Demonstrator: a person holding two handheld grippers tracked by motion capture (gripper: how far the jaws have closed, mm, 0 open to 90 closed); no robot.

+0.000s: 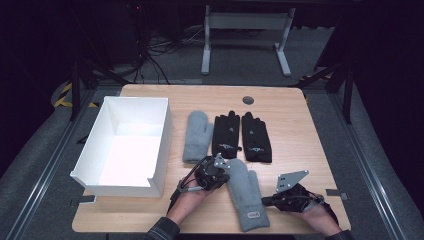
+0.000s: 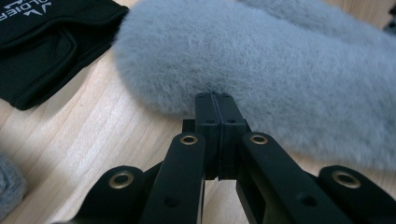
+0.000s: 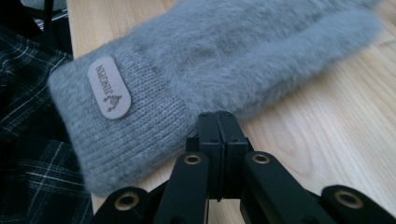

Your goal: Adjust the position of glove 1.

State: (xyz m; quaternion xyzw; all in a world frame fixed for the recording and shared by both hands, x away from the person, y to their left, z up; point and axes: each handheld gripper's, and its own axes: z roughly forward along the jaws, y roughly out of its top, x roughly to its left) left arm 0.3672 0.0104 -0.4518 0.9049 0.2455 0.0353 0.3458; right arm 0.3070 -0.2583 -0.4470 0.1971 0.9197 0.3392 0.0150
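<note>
Fluffy grey knit mitten [image 1: 246, 192] lies flat on the light wooden table [image 1: 295, 130] near the front edge, cuff with a small oval label toward the person, fingertip end pointing away. Left gripper [image 1: 220, 175] sits at its fingertip end, jaws pressed together, tips at the fur edge [image 2: 261, 70]; contact can't be confirmed. Right gripper [image 1: 265, 201] sits just beside the cuff [image 3: 140, 121], jaws also together, holding nothing. Behind: second grey fluffy mitten [image 1: 196, 136], then a pair of black gloves with white logos [image 1: 242, 136] side by side. Open white rectangular box [image 1: 162, 145] stands on the table's left. Plaid sleeve [image 3: 28, 154] near the cuff.
</note>
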